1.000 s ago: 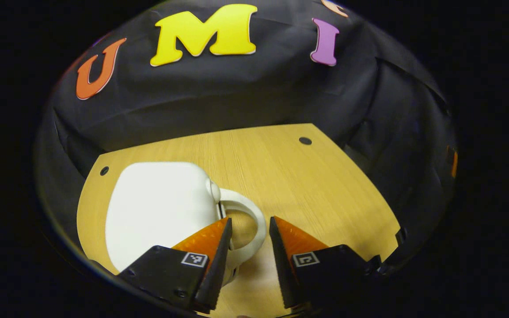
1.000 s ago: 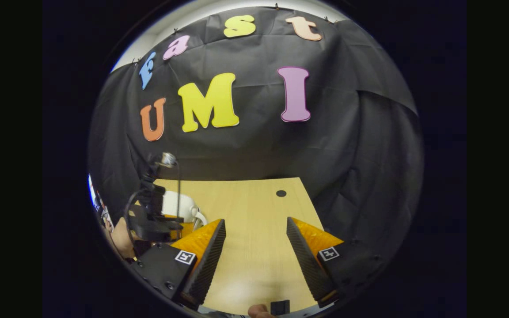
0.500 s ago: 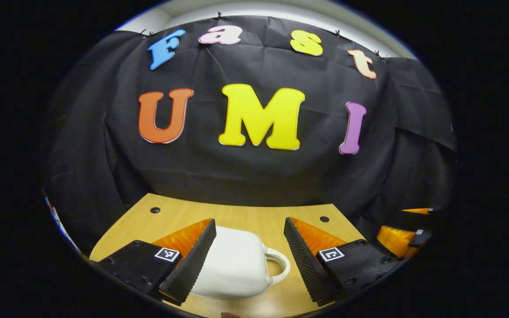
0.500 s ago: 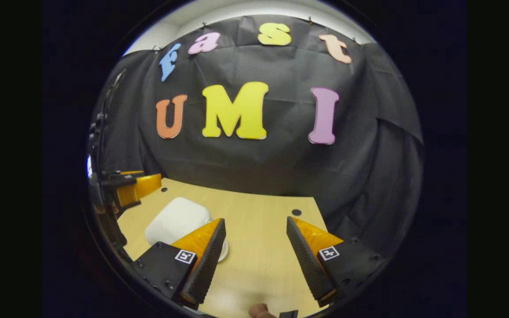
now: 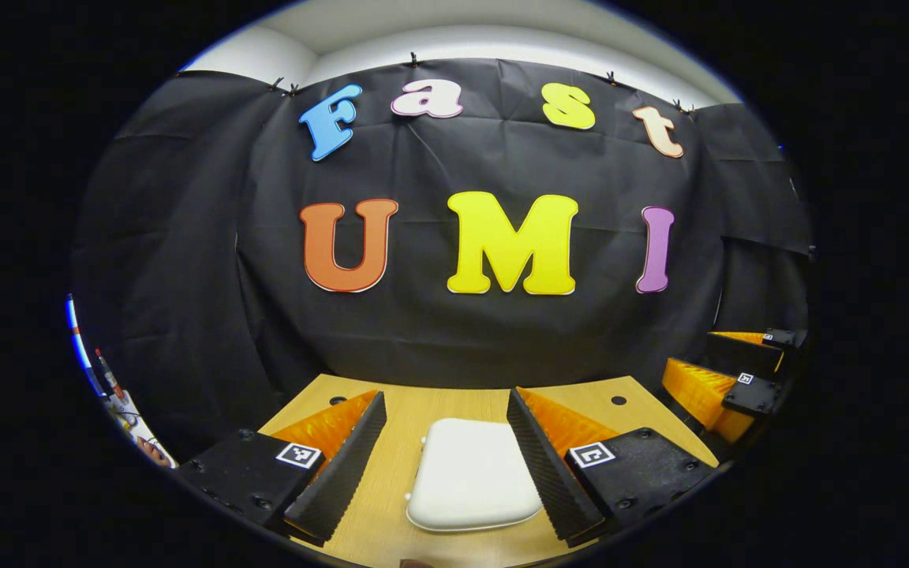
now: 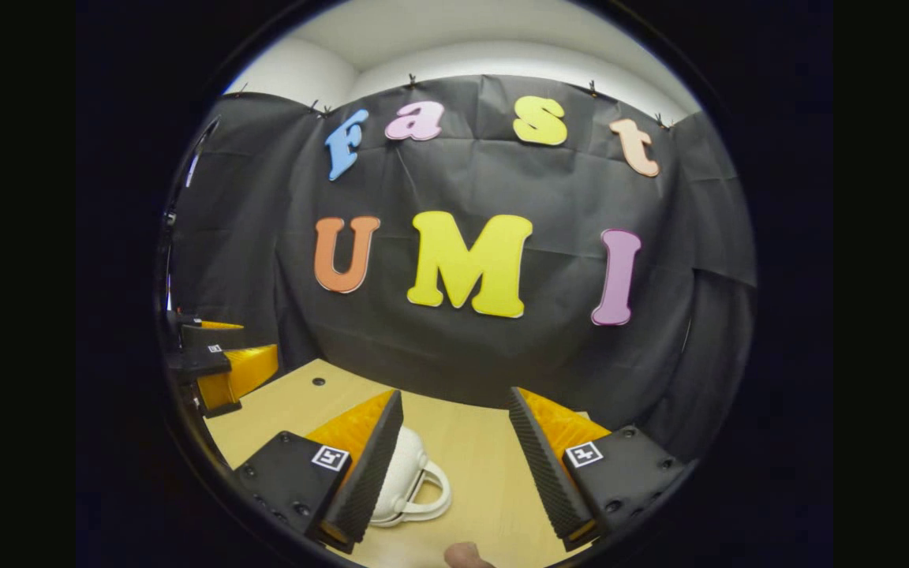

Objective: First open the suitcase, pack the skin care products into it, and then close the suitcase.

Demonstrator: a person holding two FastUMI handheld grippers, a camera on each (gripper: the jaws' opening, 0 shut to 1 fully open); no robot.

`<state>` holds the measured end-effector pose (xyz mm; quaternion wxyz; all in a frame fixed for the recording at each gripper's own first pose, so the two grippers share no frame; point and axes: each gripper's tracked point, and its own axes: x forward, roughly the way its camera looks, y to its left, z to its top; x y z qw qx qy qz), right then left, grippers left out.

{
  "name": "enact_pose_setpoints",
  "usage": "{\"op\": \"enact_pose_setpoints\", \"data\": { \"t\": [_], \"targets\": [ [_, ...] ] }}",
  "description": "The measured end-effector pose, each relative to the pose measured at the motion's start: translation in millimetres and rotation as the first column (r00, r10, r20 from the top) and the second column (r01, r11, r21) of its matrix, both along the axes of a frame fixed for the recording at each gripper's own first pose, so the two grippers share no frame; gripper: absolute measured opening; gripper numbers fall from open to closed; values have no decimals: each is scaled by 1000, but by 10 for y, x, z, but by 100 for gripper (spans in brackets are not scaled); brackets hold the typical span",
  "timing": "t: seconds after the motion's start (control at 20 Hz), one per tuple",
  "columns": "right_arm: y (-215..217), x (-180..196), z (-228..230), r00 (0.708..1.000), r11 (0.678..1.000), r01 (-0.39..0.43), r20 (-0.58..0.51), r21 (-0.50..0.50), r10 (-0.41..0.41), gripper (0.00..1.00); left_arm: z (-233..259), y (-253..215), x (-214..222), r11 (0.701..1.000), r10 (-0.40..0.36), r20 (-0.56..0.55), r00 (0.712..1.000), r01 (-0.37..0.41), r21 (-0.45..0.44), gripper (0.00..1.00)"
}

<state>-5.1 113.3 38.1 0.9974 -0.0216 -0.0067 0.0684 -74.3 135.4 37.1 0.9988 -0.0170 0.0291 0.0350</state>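
Wood table (image 5: 454, 398) | white suitcase (image 5: 470, 483) closed, contents hidden | L gripper (image 5: 447, 461) & R gripper (image 6: 454, 457) fingers apart, empty

suitcase (image 6: 415, 481): left part hidden behind right gripper's left finger (image 6: 360, 461) in right gripper view | left gripper view: clutter (image 5: 119, 406) at 8 o'clock too small to identify (cut by edge) | right gripper (image 5: 727, 379) at 4 o'clock partly cut off
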Motion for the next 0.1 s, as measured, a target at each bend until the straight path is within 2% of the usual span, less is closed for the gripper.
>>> {"op": "enact_pose_setpoints", "data": {
  "t": [0.1],
  "targets": [
    [101, 9, -4, 1000, 1000, -1, 1, 1, 1, 81, -58, 66, 35, 1000, -10, -11, 1000, 10, -8, 98]
  ]
}}
